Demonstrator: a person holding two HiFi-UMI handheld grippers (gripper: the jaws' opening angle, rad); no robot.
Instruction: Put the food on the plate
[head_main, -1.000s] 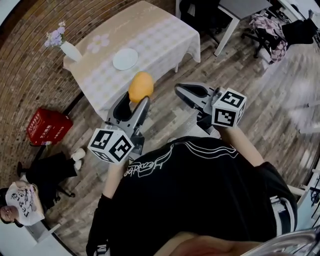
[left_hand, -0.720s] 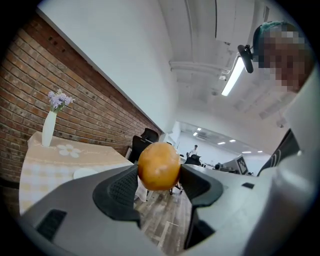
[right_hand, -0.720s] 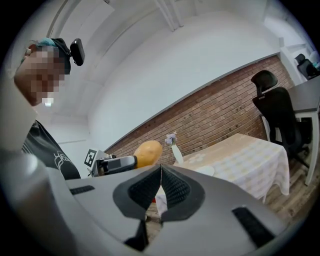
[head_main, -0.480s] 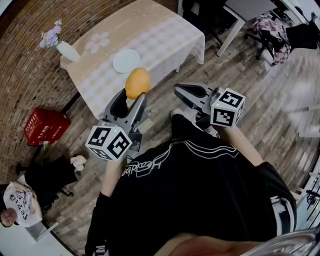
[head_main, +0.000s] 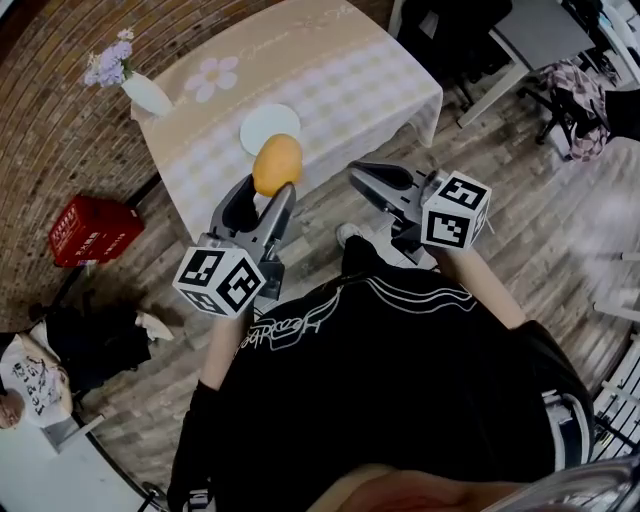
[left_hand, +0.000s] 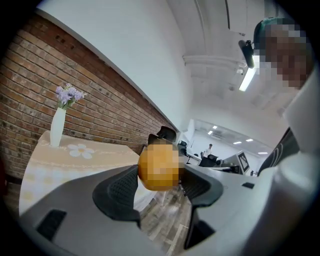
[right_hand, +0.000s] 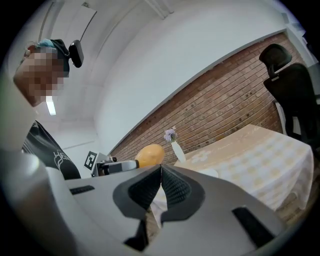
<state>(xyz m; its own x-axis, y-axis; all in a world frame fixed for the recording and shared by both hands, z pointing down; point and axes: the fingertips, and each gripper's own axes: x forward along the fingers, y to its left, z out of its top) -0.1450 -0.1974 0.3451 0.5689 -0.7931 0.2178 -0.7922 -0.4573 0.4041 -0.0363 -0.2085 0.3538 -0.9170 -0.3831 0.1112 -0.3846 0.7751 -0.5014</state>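
A smooth orange-yellow food item (head_main: 277, 164) is held up in the air by my left gripper (head_main: 268, 183), whose pads press its two sides. In the left gripper view the food (left_hand: 159, 162) fills the gap between the jaws of the left gripper (left_hand: 160, 180). The white plate (head_main: 269, 128) lies on the checked-cloth table (head_main: 350, 70), just beyond the food in the head view. My right gripper (head_main: 360, 174) hangs over the floor to the right, its pads pressed together with nothing in them (right_hand: 161, 169). From the right gripper view the food (right_hand: 149, 155) and the plate (right_hand: 209, 173) both show.
A white vase with purple flowers (head_main: 145, 92) stands at the table's far left corner. A red crate (head_main: 88, 230) sits on the wooden floor by the brick wall. A desk and office chairs (head_main: 560, 70) stand at the upper right. A person sits at the lower left.
The table and plate have come nearer in the head view. The left gripper, still holding the food, now sits just short of the plate. The right gripper stays shut beside it.
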